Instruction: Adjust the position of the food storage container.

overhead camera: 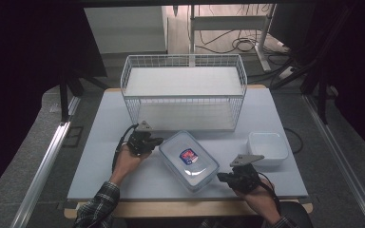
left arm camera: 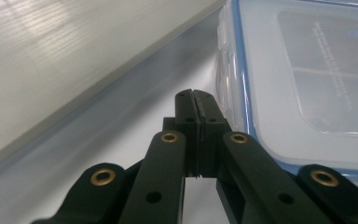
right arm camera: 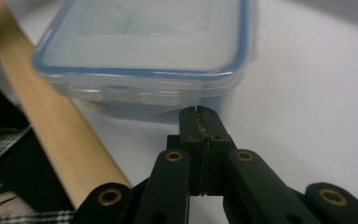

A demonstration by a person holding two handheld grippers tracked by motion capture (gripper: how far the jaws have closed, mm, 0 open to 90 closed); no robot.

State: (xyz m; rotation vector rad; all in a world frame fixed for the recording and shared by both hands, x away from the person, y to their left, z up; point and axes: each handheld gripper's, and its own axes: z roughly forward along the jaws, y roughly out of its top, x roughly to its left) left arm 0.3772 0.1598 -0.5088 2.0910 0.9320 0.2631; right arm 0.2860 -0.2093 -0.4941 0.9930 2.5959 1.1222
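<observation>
- A white table [overhead camera: 123,180] carries four items: a wire basket, a lidded container, a small white tub, and the two hand-held grippers.
- The white wire basket [overhead camera: 184,90] stands at the 12 o'clock side of the table, upright, with its open top facing up.
- The clear lidded container [overhead camera: 188,160] lies flat near the table centre, toward 6 o'clock from the basket. Its lid has a blue seal line and a red-and-blue label on top. Its long axis runs diagonally, from about 10 o'clock to 4 o'clock.
- The small white tub [overhead camera: 267,148] sits at 3 o'clock from the container, apart from it, open side up.
- The left gripper [overhead camera: 156,140] is held in the person's left hand [overhead camera: 126,160], at 9 o'clock from the container. Its jaws are clenched together on nothing. In the left gripper view, the tips [left arm camera: 195,95] sit just beside the container's side wall [left arm camera: 226,74]; contact cannot be confirmed.
- The right gripper [overhead camera: 221,176] is held at 4 o'clock from the container, near the table's front edge. Its jaws are also pressed together, gripping nothing. In the right gripper view, the tips [right arm camera: 198,112] point at the container's latch side [right arm camera: 144,95], very close below the lid rim.
- Plaid sleeves [overhead camera: 97,206] enter from 6 o'clock.
</observation>
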